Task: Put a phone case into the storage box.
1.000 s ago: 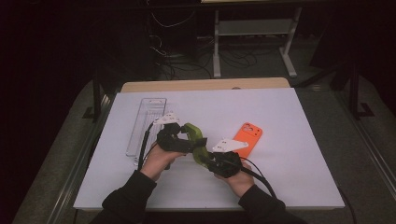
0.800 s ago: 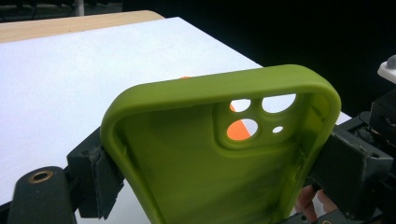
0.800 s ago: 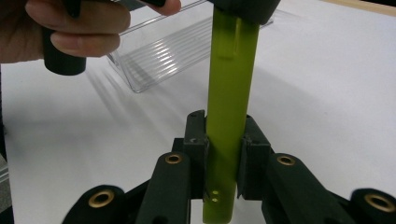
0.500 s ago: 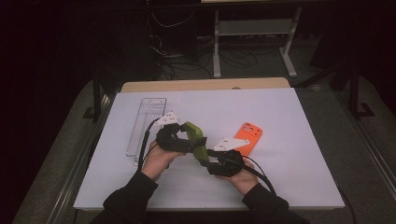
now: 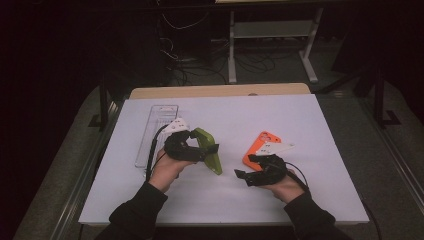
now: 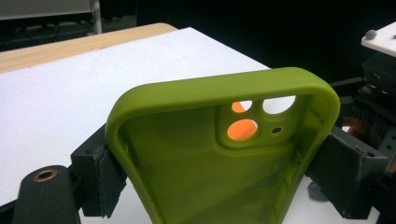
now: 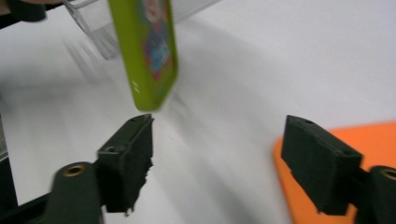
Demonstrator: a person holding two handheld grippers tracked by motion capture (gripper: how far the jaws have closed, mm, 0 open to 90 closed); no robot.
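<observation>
Where tool (image 6: 219,182) grips, green case (image 6: 219,154) cut off.

Green case (image 6: 224,168) bottom cut off by frame; orange case (image 7: 345,140) mostly cropped, blurry.

Open sheet ahead, clutter near the middle

The white sheet (image 5: 300,115) lay bare across its far and right parts, giving free passage there. A clear tray (image 5: 155,132) blocked the left side, the green phone case (image 5: 210,152) stood raised at centre in the left gripper (image 5: 210,150), and the orange case (image 5: 261,146) lay flat beside the right gripper (image 5: 245,176).
</observation>
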